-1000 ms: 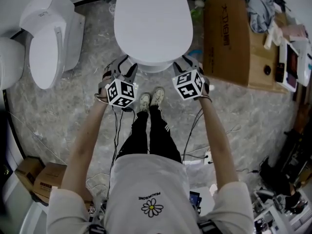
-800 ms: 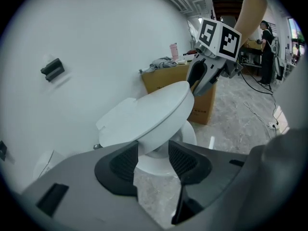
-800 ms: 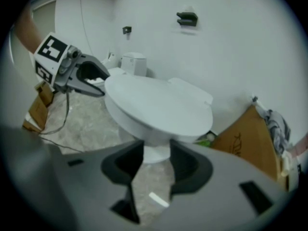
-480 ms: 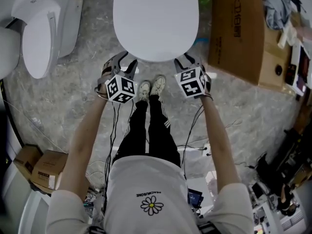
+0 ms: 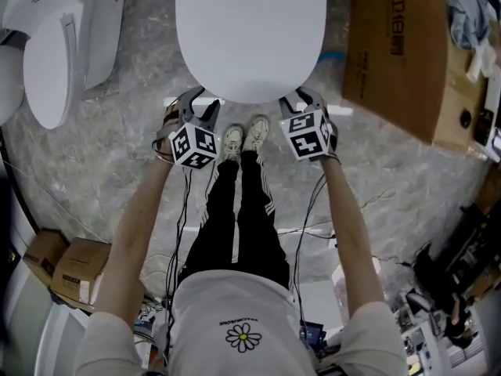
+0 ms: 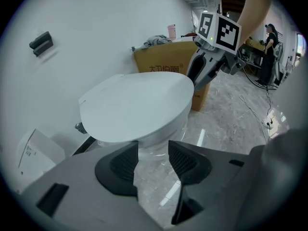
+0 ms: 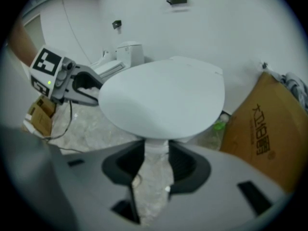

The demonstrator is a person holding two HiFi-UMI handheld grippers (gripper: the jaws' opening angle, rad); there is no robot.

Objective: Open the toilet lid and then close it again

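The white toilet lid lies closed on the bowl, straight ahead of me. My left gripper hangs at the lid's front left edge, open, with only floor between its fingers. My right gripper hangs at the front right edge, also open. Its jaws have just been closing a little, and nothing is between them. In both gripper views the lid sits just beyond the fingertips, apart from them. Each gripper view also shows the other gripper beside the lid's rim.
A second white toilet stands at the left. A large cardboard box with clutter on it stands at the right. Small boxes lie at lower left. The person's shoes are just before the bowl, and cables trail over the marble floor.
Both grippers have sunk toward the lid's front edge. In the head view the lid looks larger and fills more of the top of the frame.
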